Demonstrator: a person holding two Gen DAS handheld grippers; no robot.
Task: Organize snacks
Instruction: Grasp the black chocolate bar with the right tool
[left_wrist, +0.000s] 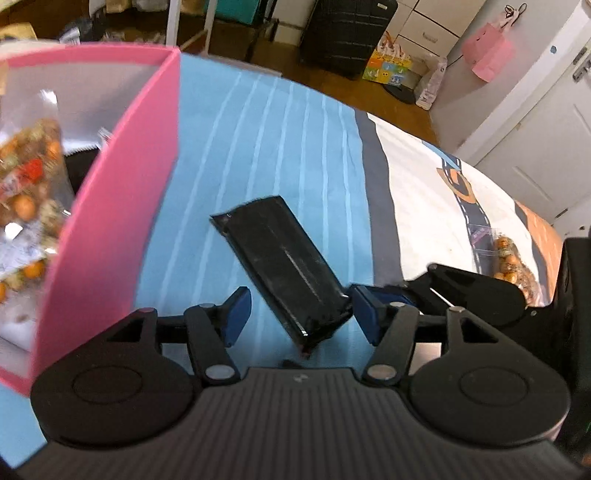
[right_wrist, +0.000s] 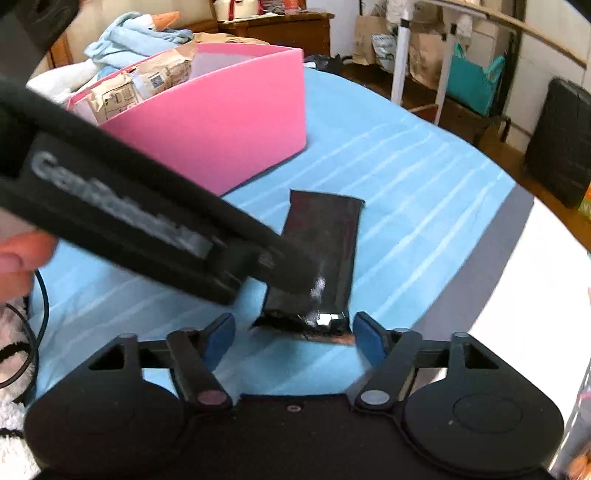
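Blue striped bedcover (left_wrist: 266, 147), cluttered bedroom behind. Left gripper (left_wrist: 301, 314) and right gripper (right_wrist: 293, 334) both released, jaws straddling near end of black snack packet (left_wrist: 280, 258) lying flat. Likely light, crinkly, slippery; pinch the sealed end. Beyond: pink box (right_wrist: 221, 122), part filled

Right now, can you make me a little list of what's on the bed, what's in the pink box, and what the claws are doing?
surface: blue striped sheet
pink box: on the sheet, holds a clear bag of round orange snacks and brown paper packets
black packet: lying on the sheet beside the box
left claw: open, packet's near end between its pads
right claw: open, around the packet's other end
extra: another orange snack bag farther off on the bed
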